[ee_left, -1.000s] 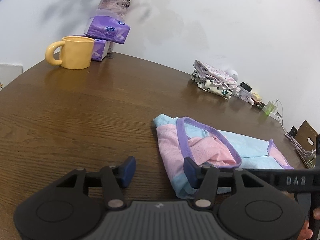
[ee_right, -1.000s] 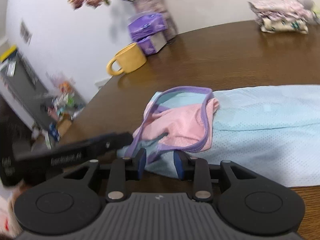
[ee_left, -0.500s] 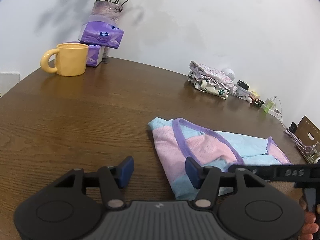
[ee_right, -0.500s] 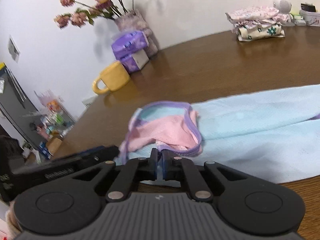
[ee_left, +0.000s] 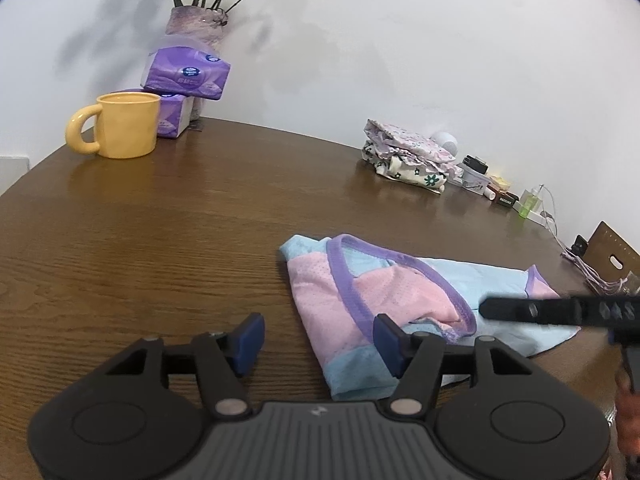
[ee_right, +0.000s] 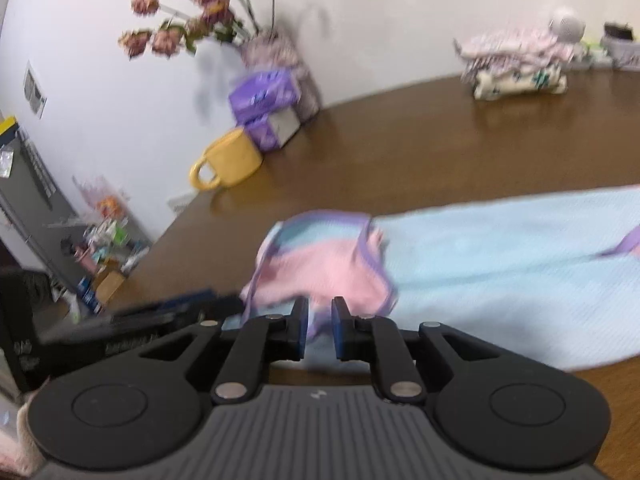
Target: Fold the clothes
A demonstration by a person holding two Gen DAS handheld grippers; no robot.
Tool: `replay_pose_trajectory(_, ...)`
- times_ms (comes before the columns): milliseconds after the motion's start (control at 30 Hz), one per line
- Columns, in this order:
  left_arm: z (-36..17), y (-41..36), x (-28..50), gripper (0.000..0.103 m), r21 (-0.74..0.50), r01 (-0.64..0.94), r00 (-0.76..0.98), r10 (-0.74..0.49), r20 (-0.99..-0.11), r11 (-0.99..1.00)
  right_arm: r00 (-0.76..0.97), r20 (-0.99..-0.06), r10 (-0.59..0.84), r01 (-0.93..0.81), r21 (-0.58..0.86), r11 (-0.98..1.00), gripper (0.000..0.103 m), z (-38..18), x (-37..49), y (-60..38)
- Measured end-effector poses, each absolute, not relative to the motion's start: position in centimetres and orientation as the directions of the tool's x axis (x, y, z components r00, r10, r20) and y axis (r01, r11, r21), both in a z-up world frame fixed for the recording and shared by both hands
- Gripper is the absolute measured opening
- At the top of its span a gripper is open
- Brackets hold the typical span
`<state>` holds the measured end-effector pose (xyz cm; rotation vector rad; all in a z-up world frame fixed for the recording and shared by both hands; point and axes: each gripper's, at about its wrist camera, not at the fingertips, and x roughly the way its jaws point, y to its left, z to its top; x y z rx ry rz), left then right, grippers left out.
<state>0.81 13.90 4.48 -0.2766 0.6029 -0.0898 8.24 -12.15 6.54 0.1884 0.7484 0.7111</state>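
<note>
A light-blue and pink garment (ee_left: 400, 292) with purple neck trim lies flat on the brown table (ee_left: 160, 240), and also shows in the right wrist view (ee_right: 500, 248). My left gripper (ee_left: 318, 338) hovers over the garment's near corner with its jaws wide and still opening; its right finger (ee_left: 390, 340) is above the fabric and no pad presses on it. My right gripper (ee_right: 320, 322) is at the pink neckline edge. Its jaws are opening from a narrow gap with purple-trimmed fabric between them, blurred. From the left wrist view the right gripper (ee_left: 560, 310) reaches in from the right.
A yellow mug (ee_left: 124, 130), purple tissue packs (ee_left: 186, 74) and a flower vase (ee_left: 196, 24) stand at the table's far left. A folded floral stack (ee_left: 408, 158) lies at the back. Small bottles (ee_left: 500, 192) and cables (ee_left: 600, 276) line the right edge.
The right gripper shut on the neckline edge, then parted slightly while lifting a little. The pink flap at the neck shifted. The left jaws widened slightly.
</note>
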Motion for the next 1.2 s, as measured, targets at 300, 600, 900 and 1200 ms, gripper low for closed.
replay_pose_trajectory(300, 4.2, 13.9, 0.8, 0.059, -0.295, 0.001, 0.814, -0.173, -0.555, 0.955, 0.563, -0.598, 0.571, -0.482, 0.324, 0.814, 0.007, 5.0, 10.1, -10.9)
replay_pose_trajectory(600, 4.1, 13.5, 1.0, 0.059, -0.292, 0.014, 0.808, -0.183, -0.561, 0.956, 0.553, -0.634, 0.540, -0.625, 0.114, 0.773, 0.003, 4.6, 8.2, -7.8)
replay_pose_trajectory(900, 4.1, 13.4, 1.1, 0.060, -0.290, 0.017, 0.806, -0.185, -0.562, 0.957, 0.559, -0.578, 0.594, -0.595, 0.219, 0.773, 0.009, 5.8, 8.9, -9.7)
replay_pose_trajectory(1200, 4.8, 13.8, 0.7, 0.058, -0.281, 0.010, 0.830, -0.165, -0.534, 0.960, 0.496, -0.593, 0.634, -0.586, 0.310, 0.749, 0.009, 4.9, 10.6, -9.2)
